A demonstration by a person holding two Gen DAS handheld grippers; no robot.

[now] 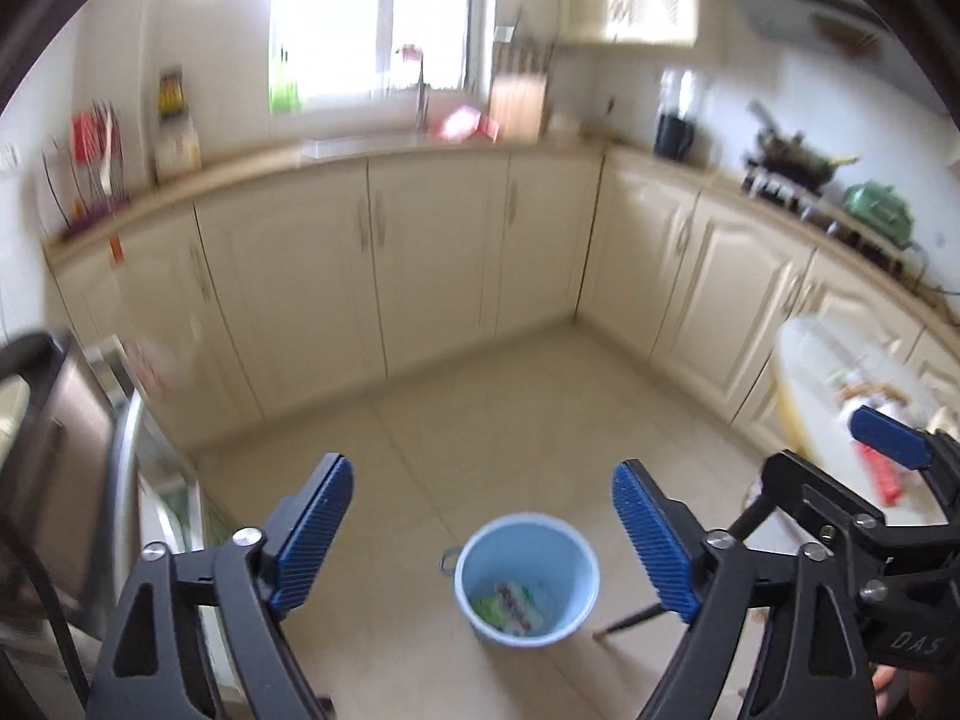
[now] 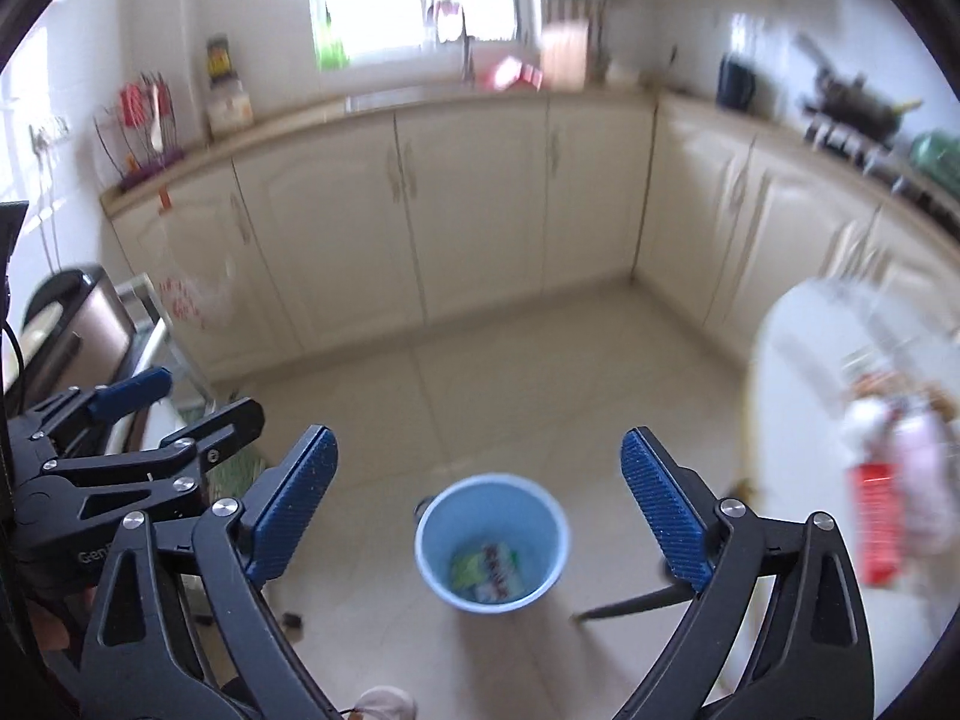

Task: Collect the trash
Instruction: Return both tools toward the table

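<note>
Both tools empty, jaws wide: left tool (image 1: 483,531), right tool (image 2: 480,498), above blue bin (image 2: 492,546) on floor. Wrappers (image 2: 486,570) inside. More trash, probably, on white desk (image 2: 798,372).

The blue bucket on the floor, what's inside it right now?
Inside the blue bucket lie green-and-white wrappers; anything beneath them is hidden, and blur hides their print.

A: Daylight floods through the bright white window (image 1: 372,18), blown out to glare in both views.

B: Everything is smeared by motion blur; the cream wooden cabinet doors (image 2: 474,204) bow near the edges, and black corners ring each fisheye picture. Shadows are soft.
</note>
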